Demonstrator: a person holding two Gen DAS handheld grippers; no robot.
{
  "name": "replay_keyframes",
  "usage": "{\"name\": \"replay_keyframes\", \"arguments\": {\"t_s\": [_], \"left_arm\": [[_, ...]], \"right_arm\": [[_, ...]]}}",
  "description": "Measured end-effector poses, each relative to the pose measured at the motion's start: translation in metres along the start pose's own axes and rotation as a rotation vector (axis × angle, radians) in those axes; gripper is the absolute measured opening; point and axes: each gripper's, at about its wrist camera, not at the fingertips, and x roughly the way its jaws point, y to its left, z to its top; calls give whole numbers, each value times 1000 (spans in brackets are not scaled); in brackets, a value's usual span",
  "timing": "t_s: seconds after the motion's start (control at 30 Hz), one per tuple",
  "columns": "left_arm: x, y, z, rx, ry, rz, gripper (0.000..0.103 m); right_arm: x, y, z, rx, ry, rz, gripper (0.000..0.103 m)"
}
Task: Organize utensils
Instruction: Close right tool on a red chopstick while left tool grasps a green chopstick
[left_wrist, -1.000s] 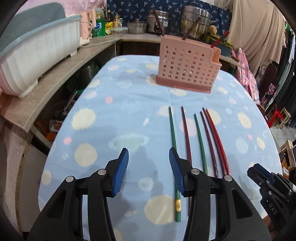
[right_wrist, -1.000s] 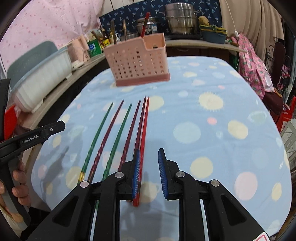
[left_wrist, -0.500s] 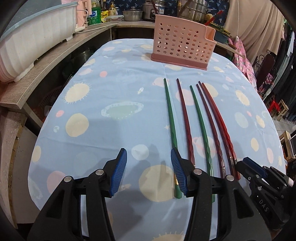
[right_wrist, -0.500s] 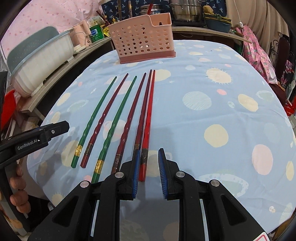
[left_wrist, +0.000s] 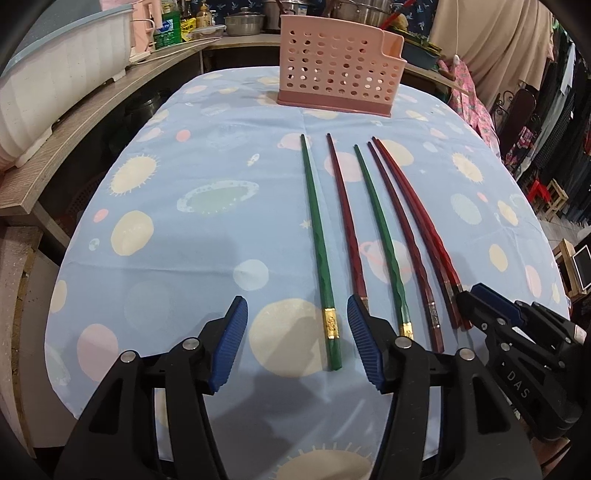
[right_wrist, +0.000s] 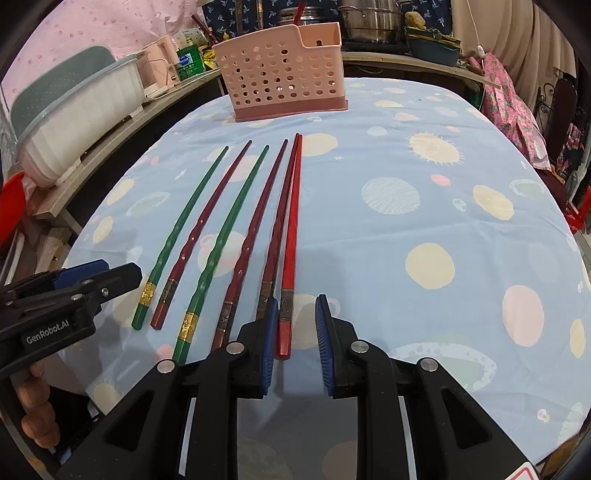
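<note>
Several long chopsticks lie side by side on the blue spotted tablecloth (left_wrist: 192, 177), tips toward a pink perforated utensil holder (left_wrist: 340, 74) (right_wrist: 284, 81) at the far end. My left gripper (left_wrist: 297, 314) hovers low over the near end of the leftmost green chopstick (left_wrist: 319, 251). Its jaws are opening, and the gold-banded end lies between them untouched. My right gripper (right_wrist: 295, 306) is narrowly open around the butt of the bright red chopstick (right_wrist: 290, 236), with a gap on both sides. Each gripper shows in the other's view: the right gripper (left_wrist: 476, 295) and the left gripper (right_wrist: 122, 273).
A white ribbed tub (left_wrist: 55, 74) sits on a wooden shelf (left_wrist: 74, 140) along the left side. Pots and bottles crowd the counter behind the holder. The table's near edge is just under both grippers. A hand (right_wrist: 37, 413) grips the left tool.
Both grippers have come down and in toward the chopsticks' near ends. The left jaws have widened and now straddle the green chopstick's end. The right jaws kept their narrow gap.
</note>
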Motion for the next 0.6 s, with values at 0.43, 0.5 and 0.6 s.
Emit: {"name": "replay_keyframes", "arguments": {"t_s": [0.43, 0.5, 0.6], "left_arm": [[13, -4, -9, 27, 40, 6, 53], [13, -5, -9, 33, 36, 10, 53], [13, -5, -9, 38, 31, 12, 53]], "right_arm": [[1, -7, -1, 15, -6, -12, 7], [1, -7, -1, 18, -6, -9, 7], [1, -7, -1, 18, -7, -9, 7]]}}
